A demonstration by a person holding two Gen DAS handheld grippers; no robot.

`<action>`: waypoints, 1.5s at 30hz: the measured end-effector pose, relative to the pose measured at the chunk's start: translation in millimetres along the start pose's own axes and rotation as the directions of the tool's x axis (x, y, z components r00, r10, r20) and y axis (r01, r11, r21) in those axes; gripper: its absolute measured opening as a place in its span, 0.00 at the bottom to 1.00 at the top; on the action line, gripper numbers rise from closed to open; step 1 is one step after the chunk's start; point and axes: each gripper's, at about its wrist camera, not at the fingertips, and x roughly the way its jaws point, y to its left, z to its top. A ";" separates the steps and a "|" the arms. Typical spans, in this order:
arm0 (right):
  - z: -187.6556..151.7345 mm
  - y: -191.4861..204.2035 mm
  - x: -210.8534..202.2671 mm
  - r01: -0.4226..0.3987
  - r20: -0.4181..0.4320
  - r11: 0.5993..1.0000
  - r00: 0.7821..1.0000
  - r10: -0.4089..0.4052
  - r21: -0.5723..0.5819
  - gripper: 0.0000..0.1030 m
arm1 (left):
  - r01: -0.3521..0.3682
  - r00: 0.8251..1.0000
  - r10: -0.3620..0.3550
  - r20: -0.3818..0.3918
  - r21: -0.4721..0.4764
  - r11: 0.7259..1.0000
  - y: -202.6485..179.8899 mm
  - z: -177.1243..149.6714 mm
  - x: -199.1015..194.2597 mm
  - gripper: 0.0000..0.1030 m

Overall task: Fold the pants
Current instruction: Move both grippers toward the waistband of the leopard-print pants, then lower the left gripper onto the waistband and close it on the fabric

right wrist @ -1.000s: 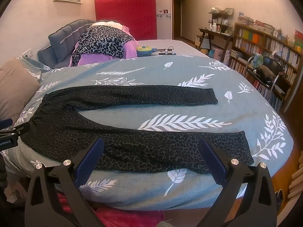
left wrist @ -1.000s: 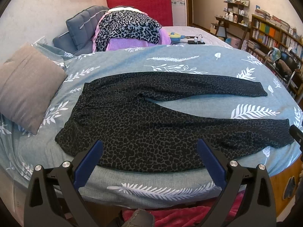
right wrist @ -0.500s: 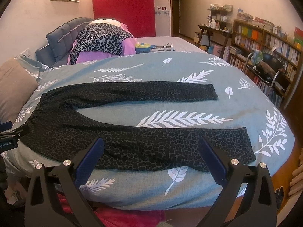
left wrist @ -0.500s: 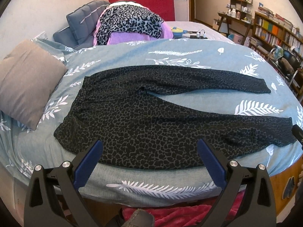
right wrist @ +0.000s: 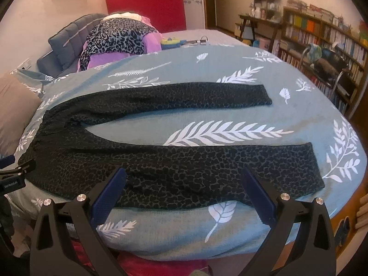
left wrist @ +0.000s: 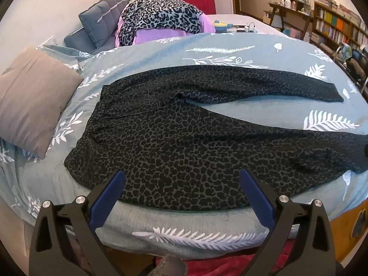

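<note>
Fingers, left: both blue fingers (left wrist: 108, 197) of the left gripper (left wrist: 181, 181) stand wide apart and hold nothing; they hang over the near edge of the pants, close to the waist end.
Fingers, right: the blue fingers (right wrist: 257, 197) of the right gripper (right wrist: 182, 181) are also spread wide and empty, above the near leg.
Pants: the dark leopard-print pants (left wrist: 184, 138) lie flat on the bed, unfolded, with the waistband on the left and the two legs going to the right.
Legs: the far leg (right wrist: 184, 96) and the near leg (right wrist: 207, 163) are apart and make a narrow V; bare cover shows between them.
Near leg: its long edge runs close to the front edge of the bed, and its cuff ends near the right corner.
Bed: the bed has a grey-blue cover (right wrist: 230, 230) with white leaf prints.
Pillow: a beige pillow (left wrist: 32, 96) lies on the left, just beside the waistband but not touching it.
Pile: a heap of leopard and purple cloth (left wrist: 161, 20) sits at the far end, against a grey cushion.
Room: bookshelves (right wrist: 322, 34) stand along the right wall, well apart from the bed.
Other gripper: in the right wrist view, part of the left gripper shows at the left edge, near the waist corner.
</note>
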 end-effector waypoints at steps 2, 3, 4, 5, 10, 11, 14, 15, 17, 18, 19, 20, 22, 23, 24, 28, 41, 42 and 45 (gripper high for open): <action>2.8 0.6 6.1 0.004 -0.010 1.000 1.000 -0.004 -0.003 0.97 | -0.002 1.000 0.002 -0.011 0.002 1.000 1.5 2.4 6.2 0.95; 4.5 0.8 9.2 0.002 -0.011 1.000 1.000 -0.002 -0.004 0.97 | -0.002 1.000 0.002 -0.019 -0.005 1.000 4.1 4.4 10.9 0.95; 6.1 1.0 12.4 -0.002 -0.013 1.000 1.000 0.002 -0.004 0.97 | -0.006 1.000 0.005 -0.028 -0.012 1.000 6.9 6.2 15.1 0.95; 7.1 1.3 15.4 -0.004 -0.016 1.000 1.000 0.003 -0.005 0.97 | -0.011 0.999 0.010 -0.034 -0.019 1.000 9.7 8.4 19.5 0.95; 13.2 8.1 47.9 0.002 -0.061 1.000 0.998 -0.003 -0.013 0.97 | -0.036 0.997 0.032 -0.064 -0.052 0.998 23.8 18.3 43.7 0.95; 13.4 10.8 54.2 0.005 -0.076 1.000 0.997 -0.006 -0.017 0.97 | -0.033 0.997 0.029 -0.074 -0.065 0.997 28.5 20.4 49.7 0.95; 12.6 19.9 73.2 -0.013 -0.117 0.999 0.993 0.009 -0.031 0.97 | -0.044 0.995 0.035 -0.092 -0.092 0.995 37.7 25.0 62.2 0.95; 11.5 23.2 78.1 -0.013 -0.125 0.999 0.992 0.008 -0.042 0.97 | -0.047 0.995 0.038 -0.093 -0.101 0.994 41.5 26.6 67.1 0.95; 9.8 29.3 88.9 -0.020 -0.142 0.998 0.990 0.012 -0.057 0.97 | -0.062 0.992 0.049 -0.112 -0.114 0.992 47.8 29.7 78.1 0.95; 8.8 31.2 92.5 -0.020 -0.150 0.998 0.989 0.011 -0.059 0.97 | -0.064 0.992 0.050 -0.120 -0.120 0.991 50.2 30.8 82.7 0.95; 8.0 32.6 97.6 -0.022 -0.161 0.998 0.987 0.012 -0.059 0.97 | -0.067 0.991 0.051 -0.127 -0.124 0.990 51.6 31.3 87.2 0.95; 7.1 33.2 100.7 -0.024 -0.169 0.998 0.986 0.014 -0.058 0.97 | -0.071 0.989 0.054 -0.136 -0.126 0.989 53.2 31.9 91.7 0.95; 6.3 34.4 108.1 -0.025 -0.183 0.998 0.983 0.014 -0.057 0.97 | -0.080 0.987 0.060 -0.152 -0.130 0.988 56.0 31.9 101.1 0.95; 5.8 35.7 110.8 -0.026 -0.187 0.998 0.982 0.015 -0.058 0.97 | -0.083 0.985 0.061 -0.161 -0.132 0.988 56.8 31.6 105.6 0.95; 5.3 35.8 113.1 -0.026 -0.193 0.998 0.981 0.015 -0.058 0.97 | -0.086 0.983 0.062 -0.174 -0.135 0.987 57.8 30.5 111.2 0.95; 3.5 35.7 124.3 -0.024 -0.218 0.998 0.976 0.012 -0.055 0.97 | -0.089 0.974 0.057 -0.220 -0.137 0.987 60.2 24.0 130.8 0.95; -13.8 24.6 149.3 -0.025 -0.282 0.999 0.959 0.014 -0.034 0.98 | -0.062 0.962 0.018 -0.271 -0.155 0.986 76.2 -2.2 165.9 0.95; -14.5 24.5 150.3 -0.026 -0.284 0.999 0.959 0.014 -0.036 0.98 | -0.056 0.964 0.015 -0.264 -0.150 0.987 76.8 -3.8 166.9 0.95; -18.3 25.3 151.7 -0.032 -0.285 0.998 0.958 0.016 -0.054 0.98 | -0.030 0.965 -0.010 -0.260 -0.146 0.989 77.5 -5.2 165.9 0.95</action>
